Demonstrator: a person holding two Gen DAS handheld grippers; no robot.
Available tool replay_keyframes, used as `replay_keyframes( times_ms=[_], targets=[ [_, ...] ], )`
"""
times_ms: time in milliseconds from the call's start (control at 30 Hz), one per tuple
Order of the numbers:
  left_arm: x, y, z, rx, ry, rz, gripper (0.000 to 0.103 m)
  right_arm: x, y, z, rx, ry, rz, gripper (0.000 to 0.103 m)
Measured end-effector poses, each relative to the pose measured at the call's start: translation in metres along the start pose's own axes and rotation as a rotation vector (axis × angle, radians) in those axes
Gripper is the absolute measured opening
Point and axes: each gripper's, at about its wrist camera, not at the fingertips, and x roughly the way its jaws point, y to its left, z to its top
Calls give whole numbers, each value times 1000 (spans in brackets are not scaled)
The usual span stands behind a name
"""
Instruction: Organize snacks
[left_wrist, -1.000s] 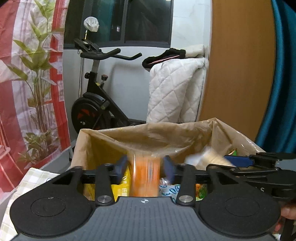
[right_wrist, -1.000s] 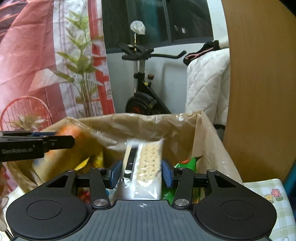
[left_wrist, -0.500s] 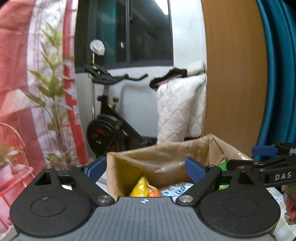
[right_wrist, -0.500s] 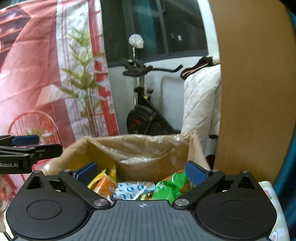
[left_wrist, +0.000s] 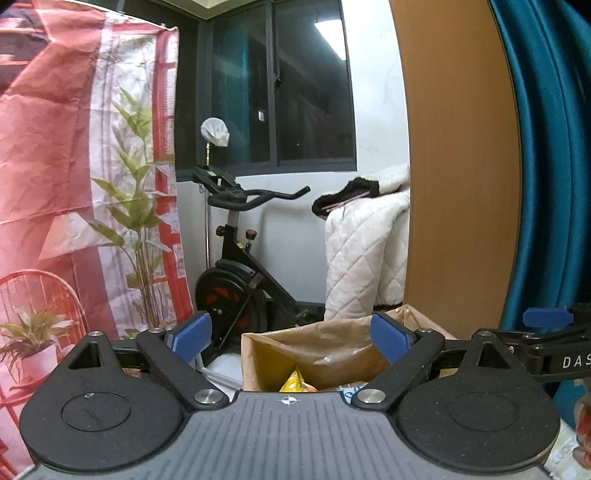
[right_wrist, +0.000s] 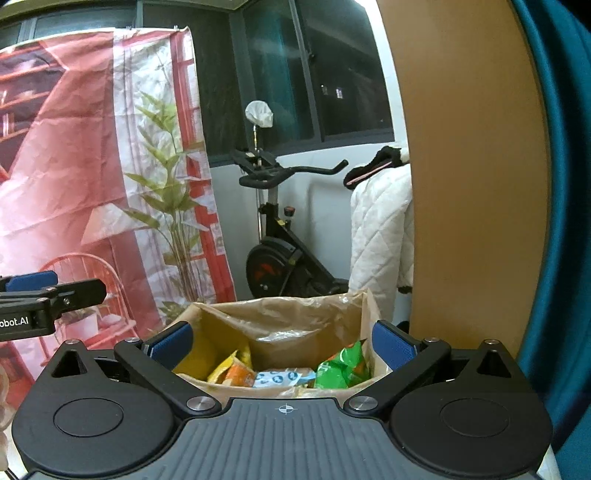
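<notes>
A brown cardboard box (right_wrist: 280, 317) lined with clear plastic stands below and ahead of both grippers. Snack packets lie inside it: a green one (right_wrist: 341, 367), an orange one (right_wrist: 238, 374), a white-and-blue one (right_wrist: 280, 378) and a yellow one (left_wrist: 293, 382). My left gripper (left_wrist: 291, 334) hangs above and short of the box (left_wrist: 325, 347), jaws wide open and empty. My right gripper (right_wrist: 282, 341) is likewise open and empty over the near rim. One finger of the right gripper (left_wrist: 545, 316) shows at the left wrist view's right edge. A left finger (right_wrist: 77, 291) shows in the right wrist view.
Behind the box stand a black exercise bike (left_wrist: 236, 280) and a white quilted blanket (left_wrist: 365, 258). A tall wooden panel (left_wrist: 458, 166) and a teal curtain (left_wrist: 546, 147) close the right side. A red printed backdrop (left_wrist: 74, 184) hangs at the left. A person's hand (left_wrist: 583, 424) shows at the right edge.
The left gripper let go of an orange packet and the right one a cracker pack, both over the box. Both jaws opened wide, and both grippers rose and pulled back.
</notes>
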Motion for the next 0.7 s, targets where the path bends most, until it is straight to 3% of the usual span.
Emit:
replay_keyframes(
  times_ms=[167,700],
  targets=[
    [-18,1,0,-53,-10,0,94,-23,5,1,-14,-23,-15,102],
    [-21,-3,-6,-48,39,29,94,-40,19,-1,-56,-12,-13,102]
  ],
)
